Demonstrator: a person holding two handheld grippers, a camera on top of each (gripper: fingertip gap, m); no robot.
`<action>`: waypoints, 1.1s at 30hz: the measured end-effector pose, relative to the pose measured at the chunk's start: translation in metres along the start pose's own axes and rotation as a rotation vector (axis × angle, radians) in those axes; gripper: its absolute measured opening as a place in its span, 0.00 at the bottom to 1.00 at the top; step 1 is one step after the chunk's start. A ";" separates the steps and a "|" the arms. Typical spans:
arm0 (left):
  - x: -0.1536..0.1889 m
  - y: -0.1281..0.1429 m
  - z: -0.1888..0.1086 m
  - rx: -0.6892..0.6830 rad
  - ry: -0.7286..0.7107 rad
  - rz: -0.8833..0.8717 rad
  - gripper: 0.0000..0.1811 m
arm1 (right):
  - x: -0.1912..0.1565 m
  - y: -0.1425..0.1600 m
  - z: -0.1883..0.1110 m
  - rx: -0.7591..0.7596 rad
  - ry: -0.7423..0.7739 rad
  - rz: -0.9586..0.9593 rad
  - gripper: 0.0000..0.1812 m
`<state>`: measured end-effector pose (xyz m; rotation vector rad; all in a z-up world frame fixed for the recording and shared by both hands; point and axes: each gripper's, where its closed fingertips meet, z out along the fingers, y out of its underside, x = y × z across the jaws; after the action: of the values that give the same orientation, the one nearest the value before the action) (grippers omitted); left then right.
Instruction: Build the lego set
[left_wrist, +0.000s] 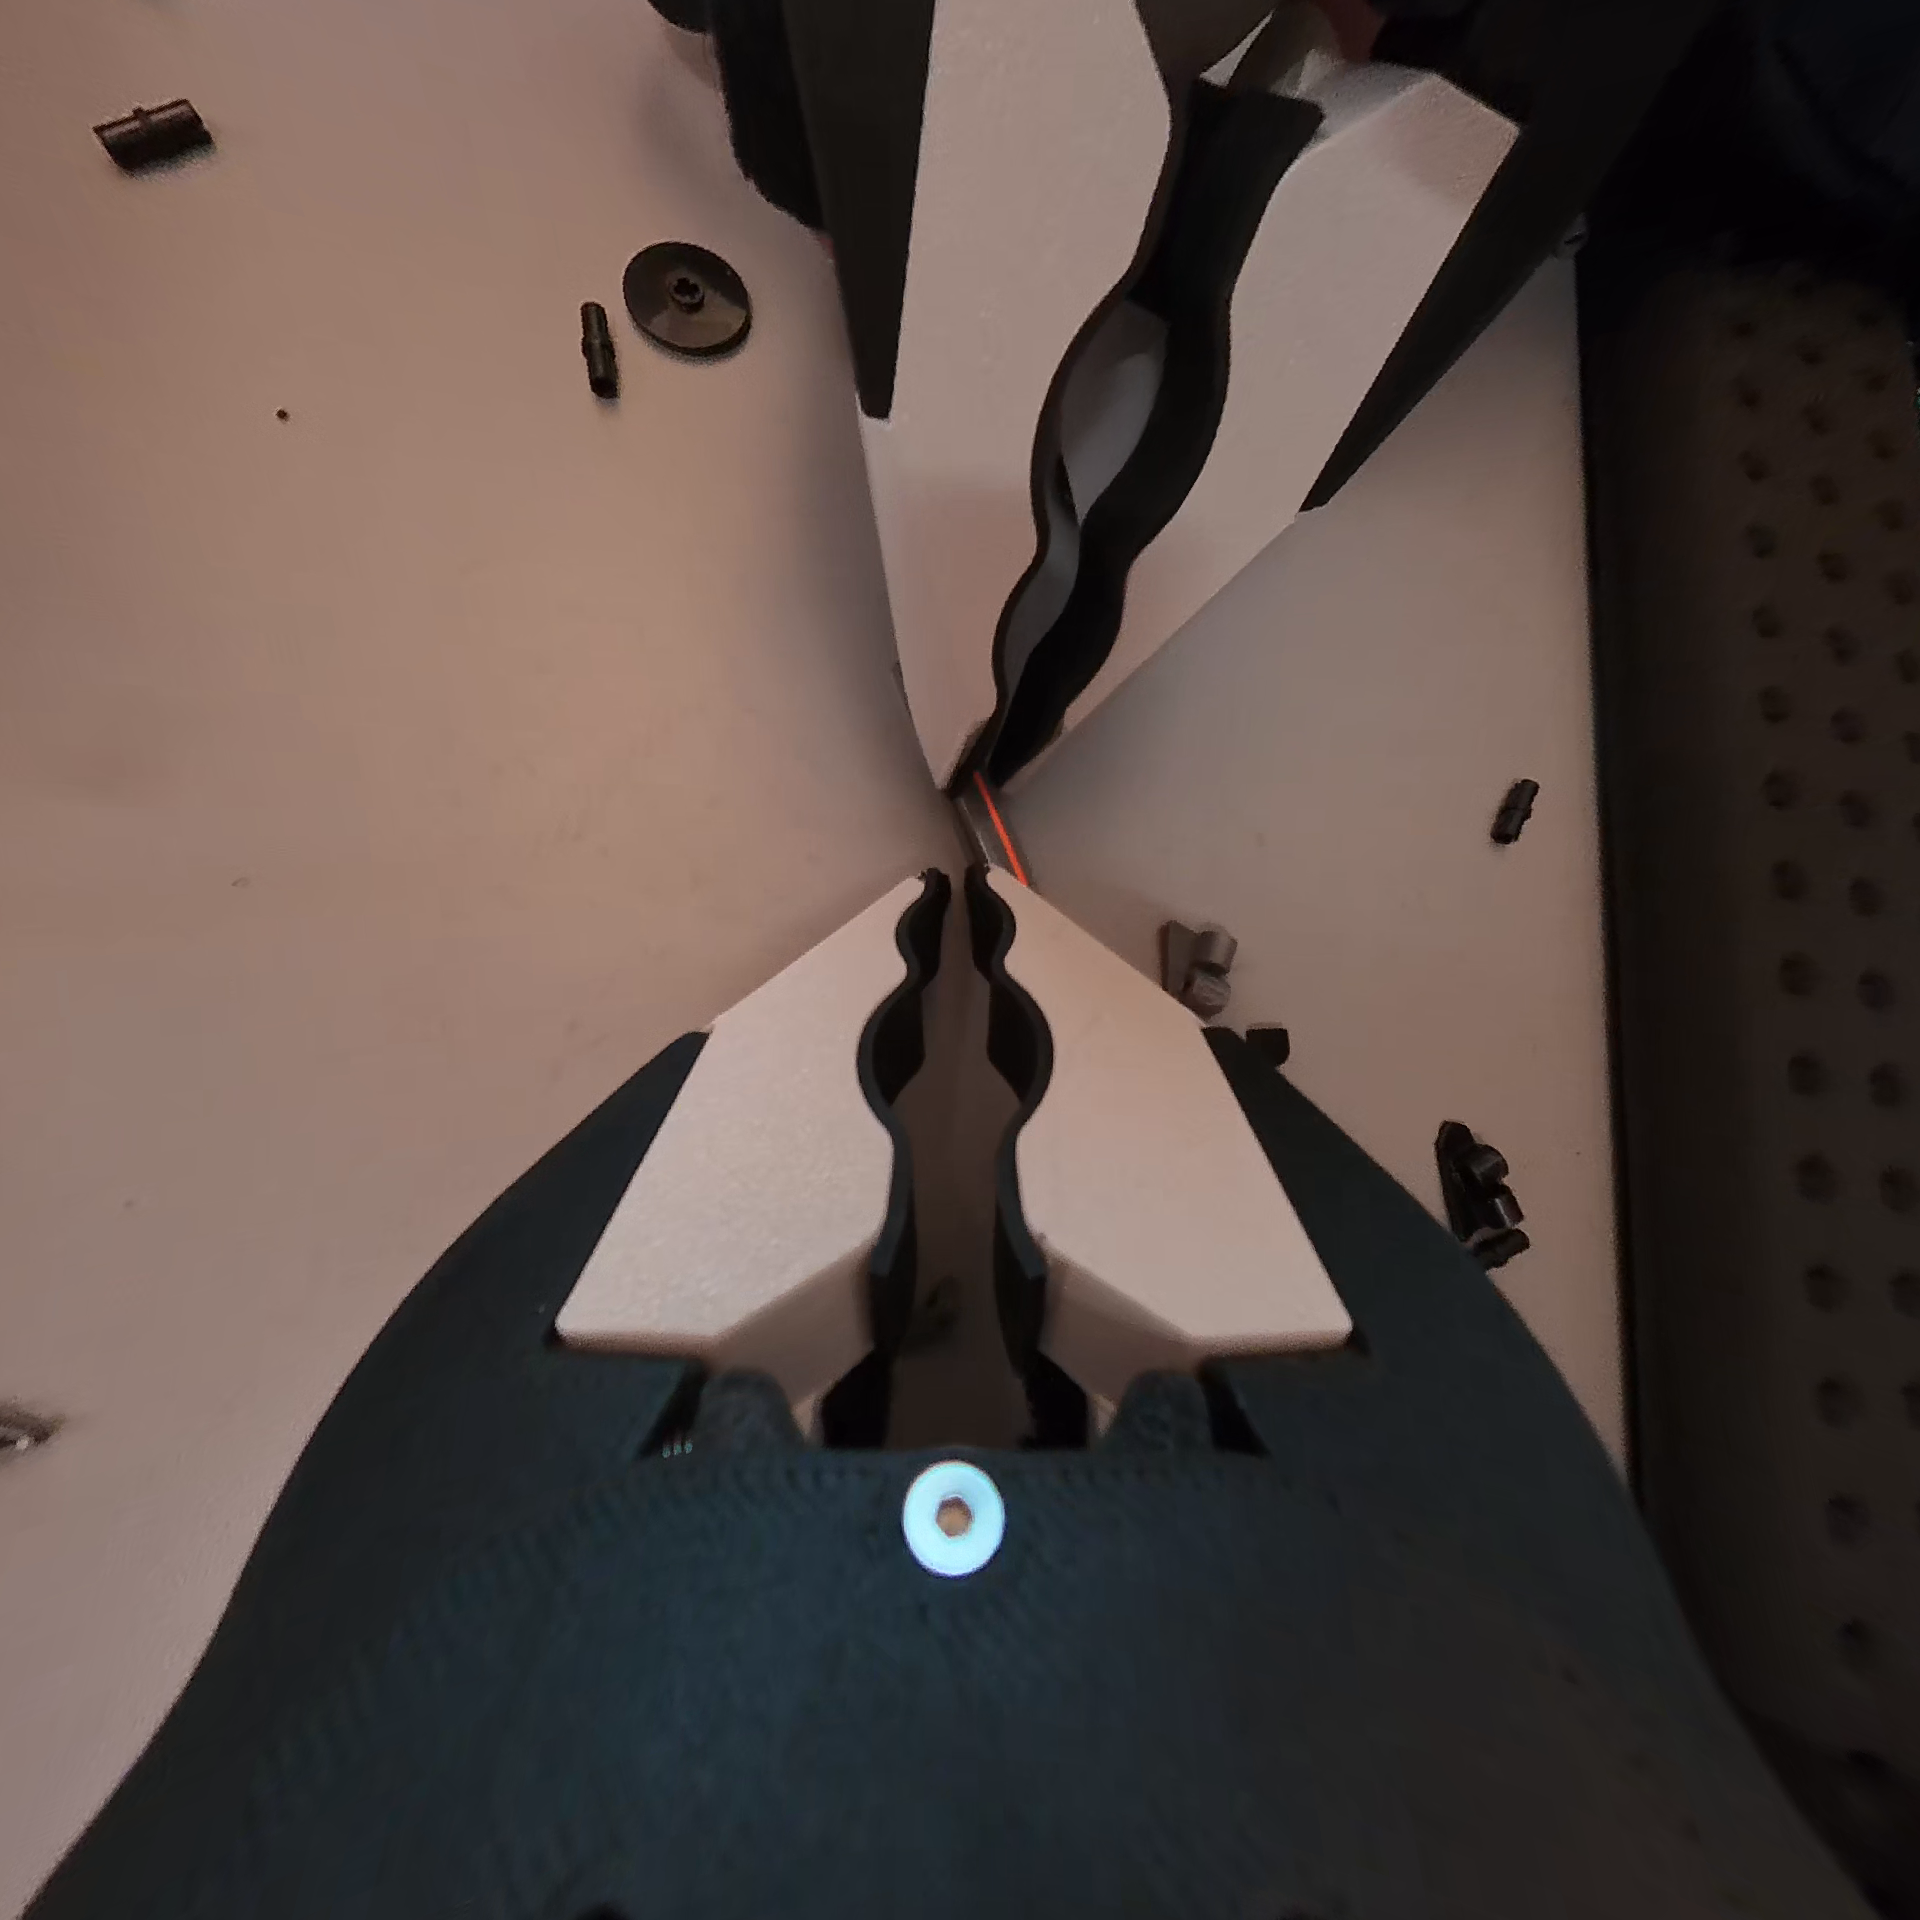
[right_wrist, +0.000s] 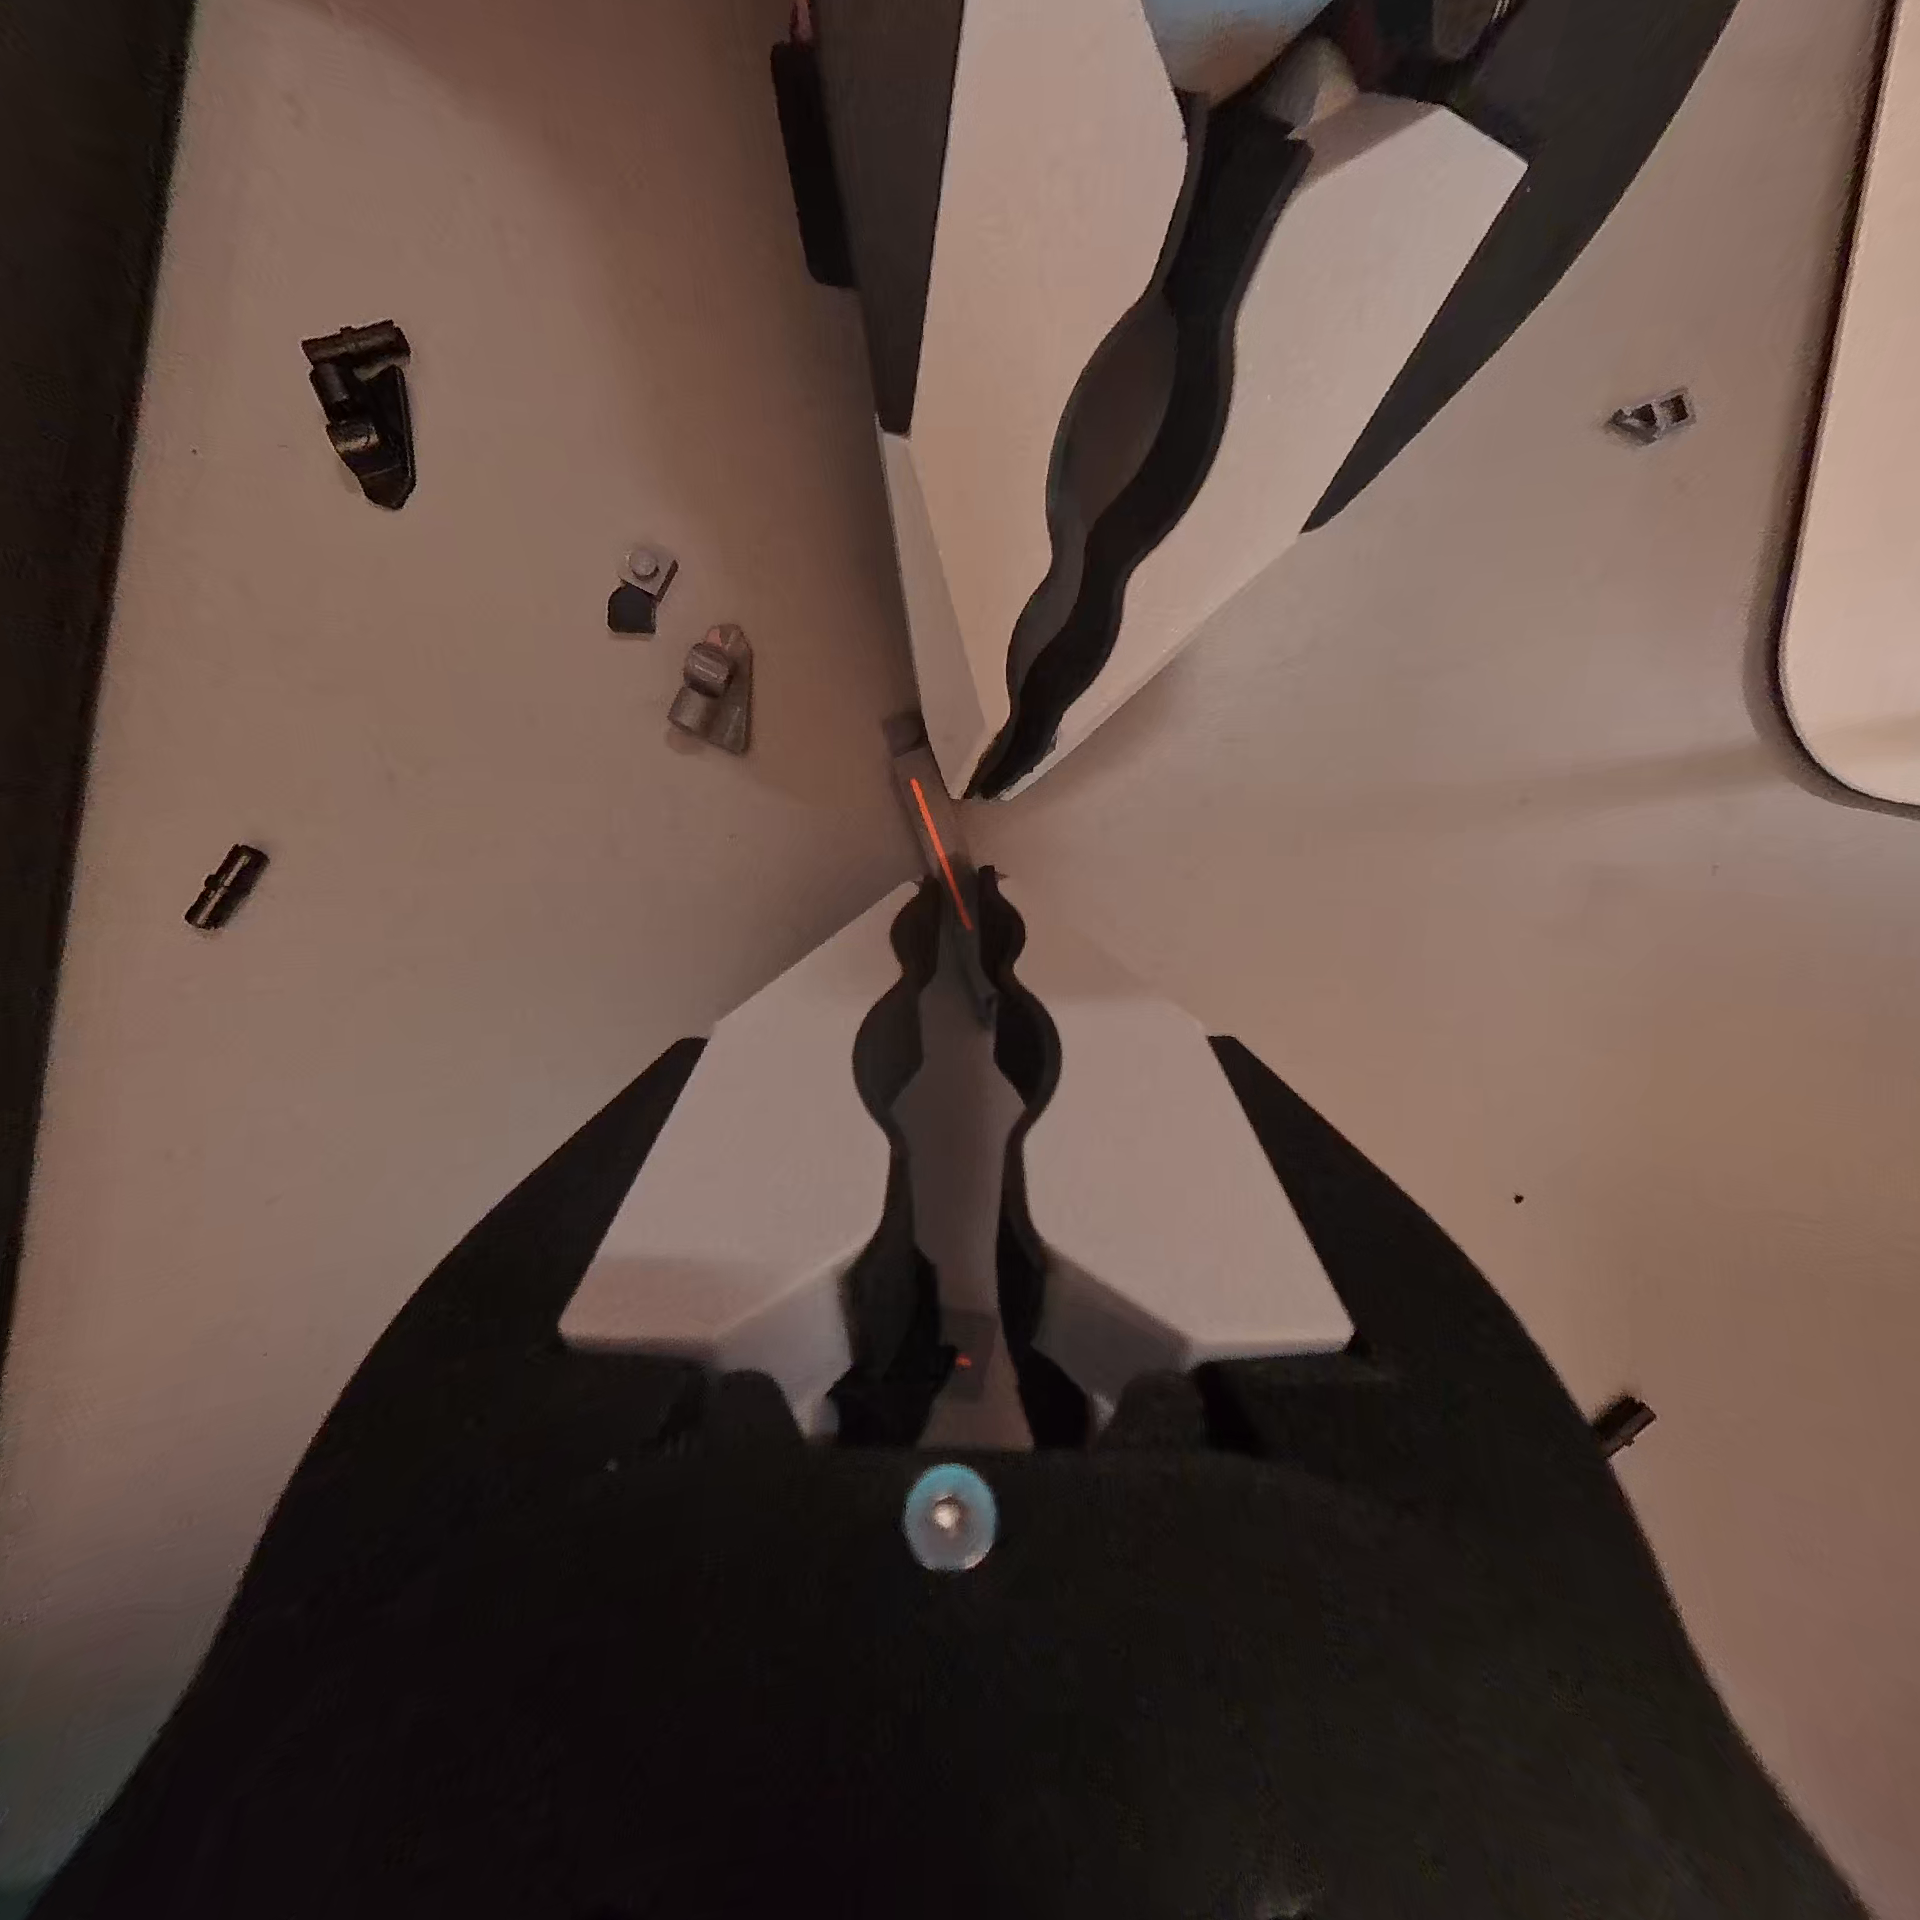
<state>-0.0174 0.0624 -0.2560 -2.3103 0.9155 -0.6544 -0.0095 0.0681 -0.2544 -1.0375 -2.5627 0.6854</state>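
Note:
A thin grey lego piece with an orange stripe (right_wrist: 935, 831) is held above the white table (right_wrist: 1351, 935). My right gripper (right_wrist: 958, 883) is shut on its near end. The piece also shows in the left wrist view (left_wrist: 992, 831), sticking out of the right gripper's tip (left_wrist: 982, 764). My left gripper (left_wrist: 954, 883) faces it tip to tip, with its jaws nearly together and nothing visible between them. Its tip (right_wrist: 982, 792) sits right beside the piece's far end; I cannot tell whether they touch.
Loose parts lie on the table: a black disc (left_wrist: 686, 301), black pins (left_wrist: 597, 348) (left_wrist: 1515, 810) (right_wrist: 227, 885), a black hinged part (right_wrist: 364, 410) and grey parts (right_wrist: 717, 691) (right_wrist: 1652, 416). A dark perforated mat (left_wrist: 1766, 935) and a white tray corner (right_wrist: 1860, 520) border it.

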 end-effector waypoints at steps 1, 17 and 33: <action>0.000 0.000 -0.001 0.003 0.001 -0.001 0.02 | 0.000 0.000 0.000 0.000 0.001 0.000 0.03; 0.006 -0.002 -0.002 0.013 0.023 0.013 0.00 | 0.000 -0.001 0.002 -0.002 -0.014 0.032 0.03; 0.005 -0.003 -0.002 0.028 0.024 -0.001 0.00 | 0.001 -0.001 0.003 -0.002 -0.063 0.110 0.02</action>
<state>-0.0140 0.0605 -0.2517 -2.2826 0.9104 -0.6927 -0.0119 0.0669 -0.2567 -1.1834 -2.5745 0.7550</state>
